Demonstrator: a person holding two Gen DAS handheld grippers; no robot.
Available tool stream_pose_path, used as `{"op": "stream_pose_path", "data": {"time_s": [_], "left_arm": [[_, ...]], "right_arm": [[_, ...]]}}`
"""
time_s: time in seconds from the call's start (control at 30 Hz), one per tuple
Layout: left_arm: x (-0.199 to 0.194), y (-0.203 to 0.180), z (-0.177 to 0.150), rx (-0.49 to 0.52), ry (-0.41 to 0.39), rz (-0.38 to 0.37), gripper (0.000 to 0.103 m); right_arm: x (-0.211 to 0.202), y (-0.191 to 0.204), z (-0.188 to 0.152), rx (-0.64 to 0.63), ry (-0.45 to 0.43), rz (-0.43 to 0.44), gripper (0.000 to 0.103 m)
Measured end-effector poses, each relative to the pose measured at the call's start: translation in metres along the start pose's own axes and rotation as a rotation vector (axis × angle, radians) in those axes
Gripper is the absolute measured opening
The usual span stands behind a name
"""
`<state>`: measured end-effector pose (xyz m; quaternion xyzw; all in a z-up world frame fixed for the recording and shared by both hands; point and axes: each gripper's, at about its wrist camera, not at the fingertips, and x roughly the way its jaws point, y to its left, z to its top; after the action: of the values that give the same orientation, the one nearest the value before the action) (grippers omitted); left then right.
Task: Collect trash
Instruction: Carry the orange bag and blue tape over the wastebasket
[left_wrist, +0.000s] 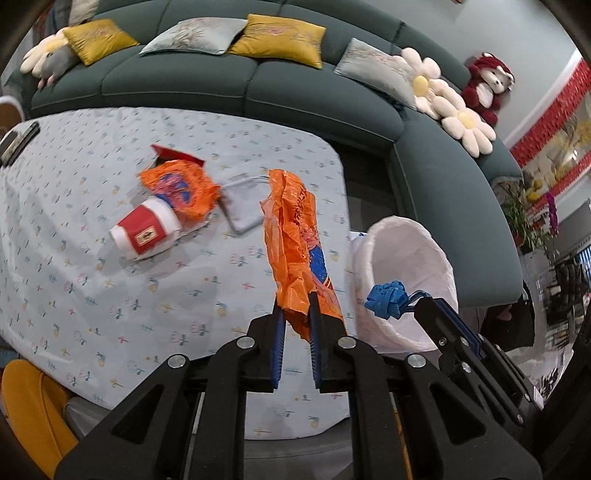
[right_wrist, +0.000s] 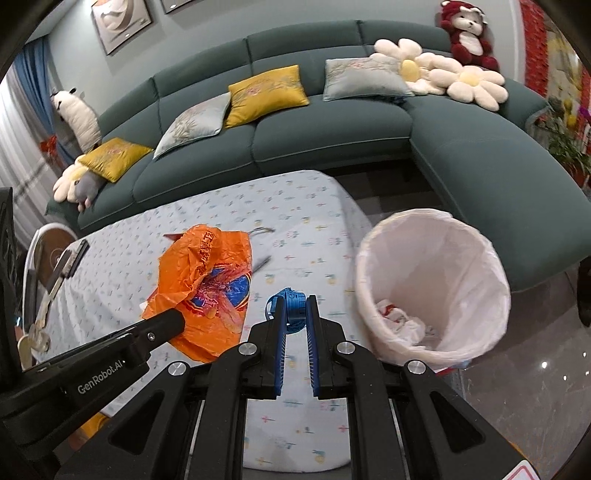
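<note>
My left gripper (left_wrist: 295, 314) is shut on an orange plastic bag (left_wrist: 295, 236) and holds it above the table; the bag also shows in the right wrist view (right_wrist: 207, 280). My right gripper (right_wrist: 295, 306) is shut on a crumpled blue tape strip (right_wrist: 293, 308), which also shows in the left wrist view (left_wrist: 386, 299) in front of the bin. The white-lined trash bin (right_wrist: 436, 288) stands on the floor right of the table and holds some crumpled white trash. A red and white paper cup (left_wrist: 146, 230), another orange wrapper (left_wrist: 181, 188) and a grey pouch (left_wrist: 243, 205) lie on the table.
The table has a light floral cloth (left_wrist: 110, 295). A dark green sofa (right_wrist: 332, 140) with cushions and plush toys curves behind and to the right. A black remote (left_wrist: 18, 142) lies at the table's far left. A yellow chair (left_wrist: 33, 410) is at lower left.
</note>
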<state>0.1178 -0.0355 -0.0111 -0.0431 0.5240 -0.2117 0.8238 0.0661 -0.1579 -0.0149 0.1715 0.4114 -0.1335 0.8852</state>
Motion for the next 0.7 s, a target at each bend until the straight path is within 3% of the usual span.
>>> {"op": "stream_pose_path", "data": {"time_s": [0.7], "left_arm": [[0.062, -0.114, 0.003, 0.172, 0.078, -0.044, 0.012]], "right_arm": [[-0.004, -0.129, 0.0, 0.184, -0.017, -0.105, 0.01]]}}
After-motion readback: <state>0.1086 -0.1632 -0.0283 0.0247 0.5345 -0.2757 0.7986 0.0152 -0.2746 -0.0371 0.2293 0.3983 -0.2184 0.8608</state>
